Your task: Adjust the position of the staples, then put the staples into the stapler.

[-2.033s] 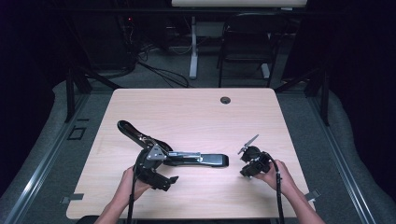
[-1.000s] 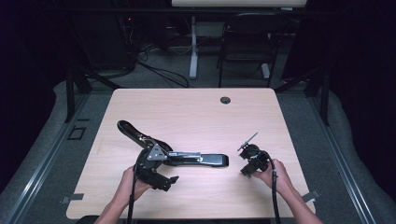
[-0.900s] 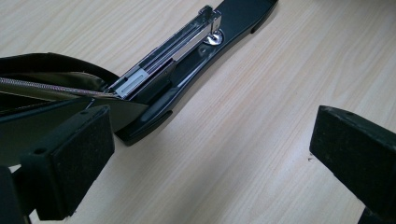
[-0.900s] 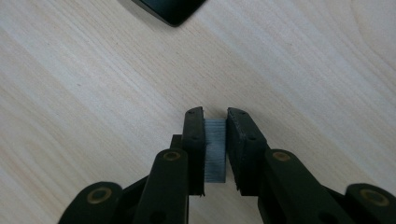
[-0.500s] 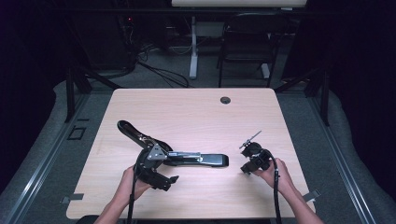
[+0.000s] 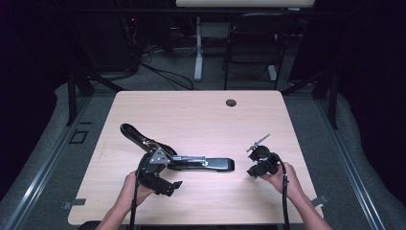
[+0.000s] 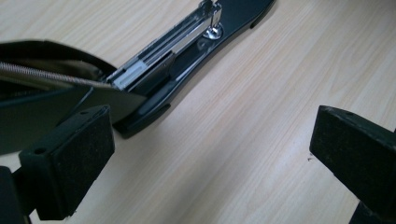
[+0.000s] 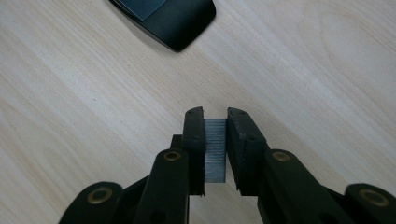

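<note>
While I work at the table [image 6: 201, 115], its pale wood top carries just 1 large thing, a black stapler [image 6: 191, 162] swung fully open near my side. Its base lies flat and points toward my right, and its top arm [image 6: 136, 136] is thrown back up and to the left, so the metal staple channel [image 7: 163, 53] faces upward, ready, as I judge it, for loading.

My left hand-held gripper [image 6: 160, 179] rests just beside the stapler's hinge. In the left gripper view its 2 black pads [image 7: 70, 158] stand wide apart with bare wood between them, so it is released and grasps nothing. I keep it there, I think, to steady the stapler once the refill comes in.

My right hand-held gripper [image 6: 258, 165] sits well apart from the stapler's front end, toward the right edge of the table. In the right gripper view it is clenched on a short grey strip of staples [image 8: 215, 149], the pads pressing its 2 long sides so the strip stands straight between them. The rounded tip of the stapler base [image 8: 180, 23] shows ahead of it. Gripping the strip by its sides leaves its underside free, which should let it drop astride the channel. The strip is thin and could split if I squeeze or twist it.
</note>
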The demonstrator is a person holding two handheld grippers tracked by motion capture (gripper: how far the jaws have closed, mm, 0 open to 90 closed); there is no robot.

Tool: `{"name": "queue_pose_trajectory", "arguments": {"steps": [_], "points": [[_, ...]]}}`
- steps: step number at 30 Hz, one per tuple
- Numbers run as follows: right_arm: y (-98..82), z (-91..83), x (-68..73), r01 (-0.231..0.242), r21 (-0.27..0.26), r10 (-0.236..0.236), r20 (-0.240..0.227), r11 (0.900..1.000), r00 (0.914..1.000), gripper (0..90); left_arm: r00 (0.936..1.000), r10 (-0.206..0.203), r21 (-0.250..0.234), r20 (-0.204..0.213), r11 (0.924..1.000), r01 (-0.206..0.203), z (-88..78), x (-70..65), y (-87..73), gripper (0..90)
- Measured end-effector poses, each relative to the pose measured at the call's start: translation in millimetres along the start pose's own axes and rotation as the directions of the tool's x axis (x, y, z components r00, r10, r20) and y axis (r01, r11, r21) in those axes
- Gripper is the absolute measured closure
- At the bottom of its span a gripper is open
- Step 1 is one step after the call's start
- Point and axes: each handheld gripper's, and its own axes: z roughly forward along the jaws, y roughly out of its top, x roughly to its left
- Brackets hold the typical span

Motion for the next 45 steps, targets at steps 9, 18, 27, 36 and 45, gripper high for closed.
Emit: {"name": "queue_pose_trajectory", "arguments": {"steps": [9,18,27,36,45], "points": [[-0.8,-4.2,-1.5,0.012,-0.02,-0.012,-0.005,1.0,0.9999,78.1,0.9979,-0.064,-0.002,0.003,0.9979,0.064,-5.5,8.9,-3.7,0.1],[-0.2,-12.2,0.3,0.033,-0.08,-0.032,0.017,0.996,0.9994,78.1,0.9969,-0.079,0.002,0.004,0.9969,0.079,-10.6,11.8,-10.5,0.2],[3.1,-10.5,-1.8,0.026,-0.123,-0.029,-0.022,0.992,0.9994,78.2,0.9896,-0.143,0.018,-0.017,0.9896,0.143,-19.9,25.5,-23.8,0.2],[13.1,-14.4,-8.9,0.024,-0.159,-0.036,-0.07,0.987,0.9969,78.1,0.9858,-0.165,0.02,-0.03,0.9859,0.166,-23.1,34.7,-27.5,0.2],[27.6,-14.0,-11.6,0.072,-0.17,-0.085,-0.071,0.983,0.9939,78.1,0.9833,-0.176,-0.01,-0.045,0.9843,0.176,-28.8,40.8,-31.6,0.1]]}}
